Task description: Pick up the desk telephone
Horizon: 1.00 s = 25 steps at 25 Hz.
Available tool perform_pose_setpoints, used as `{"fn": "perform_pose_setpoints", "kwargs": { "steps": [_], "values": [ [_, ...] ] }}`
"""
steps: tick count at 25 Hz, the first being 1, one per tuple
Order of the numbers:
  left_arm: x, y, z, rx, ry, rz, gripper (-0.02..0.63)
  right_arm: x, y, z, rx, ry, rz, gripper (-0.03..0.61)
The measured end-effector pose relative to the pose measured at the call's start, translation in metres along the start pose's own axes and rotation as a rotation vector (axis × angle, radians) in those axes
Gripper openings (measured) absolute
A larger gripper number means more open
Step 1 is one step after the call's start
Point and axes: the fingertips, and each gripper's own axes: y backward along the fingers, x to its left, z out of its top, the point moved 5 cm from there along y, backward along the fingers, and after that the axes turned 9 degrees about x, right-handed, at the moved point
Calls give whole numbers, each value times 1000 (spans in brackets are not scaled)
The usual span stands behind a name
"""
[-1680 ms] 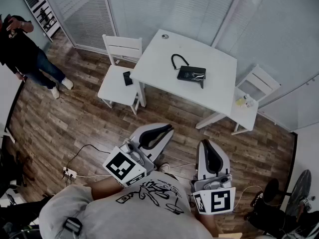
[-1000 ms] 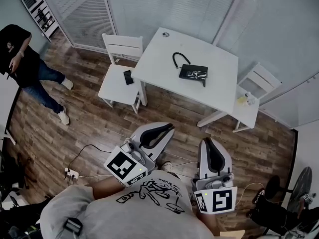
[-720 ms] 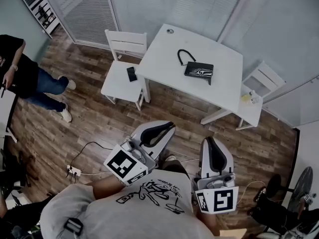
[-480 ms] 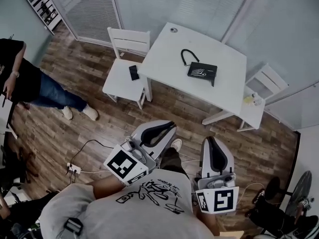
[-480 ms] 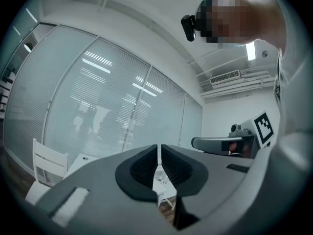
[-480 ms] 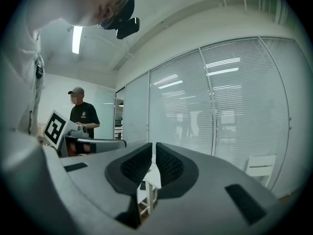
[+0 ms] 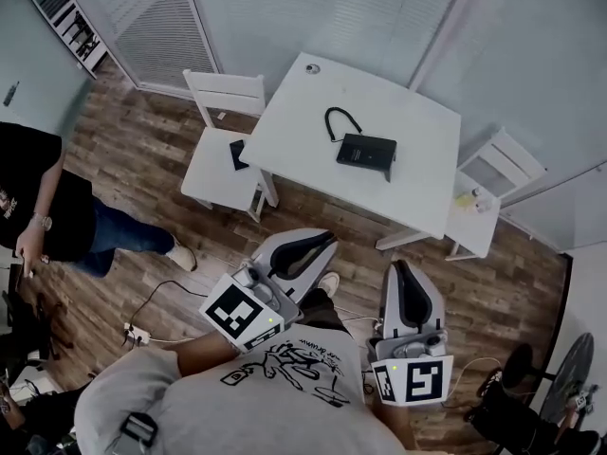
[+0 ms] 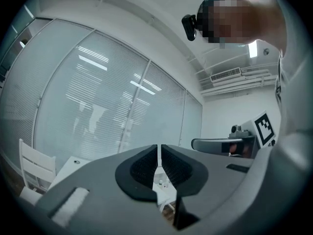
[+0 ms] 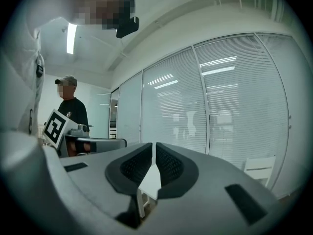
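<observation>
The phone [image 7: 365, 150] lies flat on the white tabletop [image 7: 408, 192] in the upper middle of the head view. It is a dark, flat box, and a black cord [image 7: 336, 121] loops off its upper left corner. Nothing touches it. A small round thing [image 7: 312, 68] sits at the tabletop's far corner, well apart from the phone.

Both tools are low in the frame, close to the wearer's grey shirt [image 7: 256, 396] and well short of the tabletop. The left hand-held gripper [image 7: 325, 241] angles toward the upper right, and its marker cube [image 7: 237, 316] is nearest the body. The right hand-held gripper [image 7: 395, 266] points up the frame. In its own view, the left hand-held gripper [image 8: 159, 148] has its ribbed pads [image 8: 145, 166] together with nothing between them. The right hand-held gripper [image 9: 154, 146] is the same, pressed together and empty.

A white chair [image 7: 226, 145] stands at the tabletop's left edge with a small dark thing [image 7: 237, 154] on its seat. A second chair [image 7: 493, 173] stands at the right edge, and small bottles [image 7: 471, 197] sit on its seat. A person [image 7: 52, 211] in a black shirt and jeans stands on the wood floor [image 7: 142, 188] at the frame's left. A power strip [image 7: 133, 334] with a cable lies on the floor at lower left. Blinds [image 7: 152, 27] cover the glass walls along the top.
</observation>
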Motion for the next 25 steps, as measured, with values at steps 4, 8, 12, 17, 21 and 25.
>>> {"fn": "perform_pose_setpoints", "kwargs": {
  "steps": [4, 8, 12, 17, 21, 25],
  "values": [
    [6, -52, 13, 6, -16, -1, 25, -50, -18, 6, -7, -5, -6, 21],
    [13, -95, 22, 1, -23, 19, 25, -94, -34, 12, -14, 5, 1, 21],
    [22, -128, 26, -1, -17, 38, 25, -125, -55, 11, -5, 4, 22, 21],
    [40, -152, 27, 18, 1, 65, 25, -146, -84, 11, 14, -3, 61, 21],
    [64, -171, 28, 23, 13, 82, 25, -159, -113, 13, 23, -5, 77, 21],
    [91, -191, 37, 11, 14, 83, 25, -170, -146, 22, 22, 10, 83, 21]
  ]
}}
